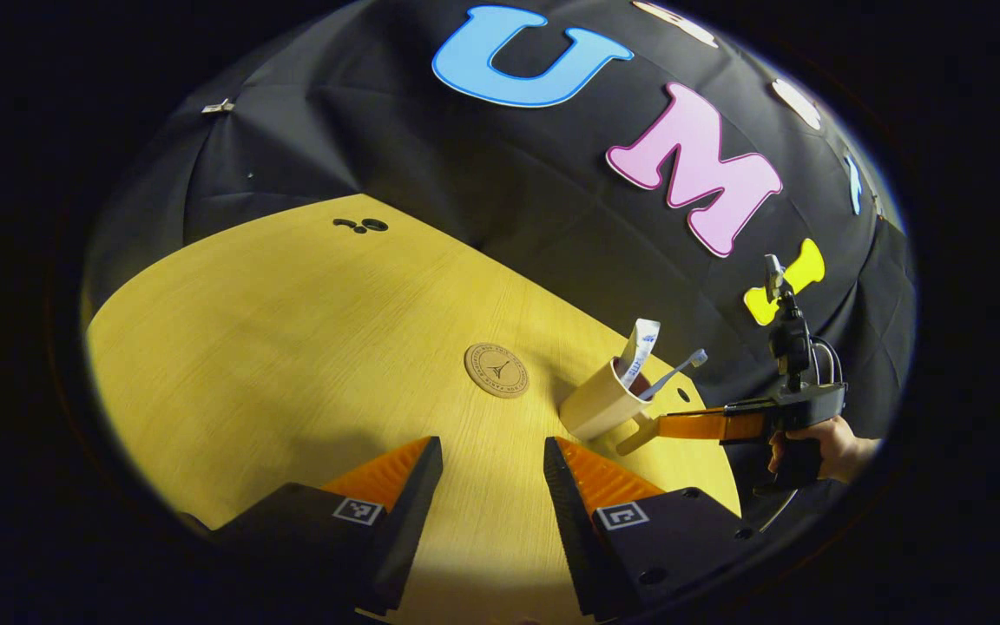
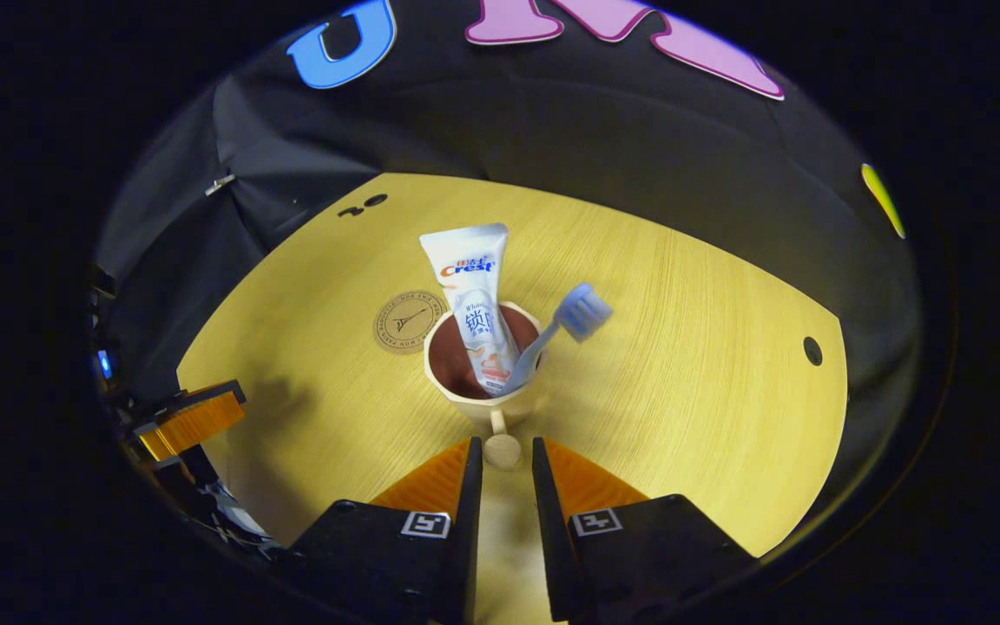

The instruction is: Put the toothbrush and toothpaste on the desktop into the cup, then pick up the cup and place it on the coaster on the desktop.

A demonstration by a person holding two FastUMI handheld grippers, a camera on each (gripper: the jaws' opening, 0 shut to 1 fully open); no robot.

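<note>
beside round coaster (image 2: pixel 410 321), perhaps ceramic cup (image 2: pixel 484 395)

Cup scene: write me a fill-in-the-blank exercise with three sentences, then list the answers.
1. The toothpaste and the toothbrush both stand inside the ____.
2. The cup stands beside the coaster, not ____ it.
3. The right gripper has its fingers on either side of the cup's ____, while the left gripper is open over the table.

Answers: cup; on; handle

Bright overhead light on the desktop (image 1: pixel 292 347); sharp focus; edges bend, darken
</note>
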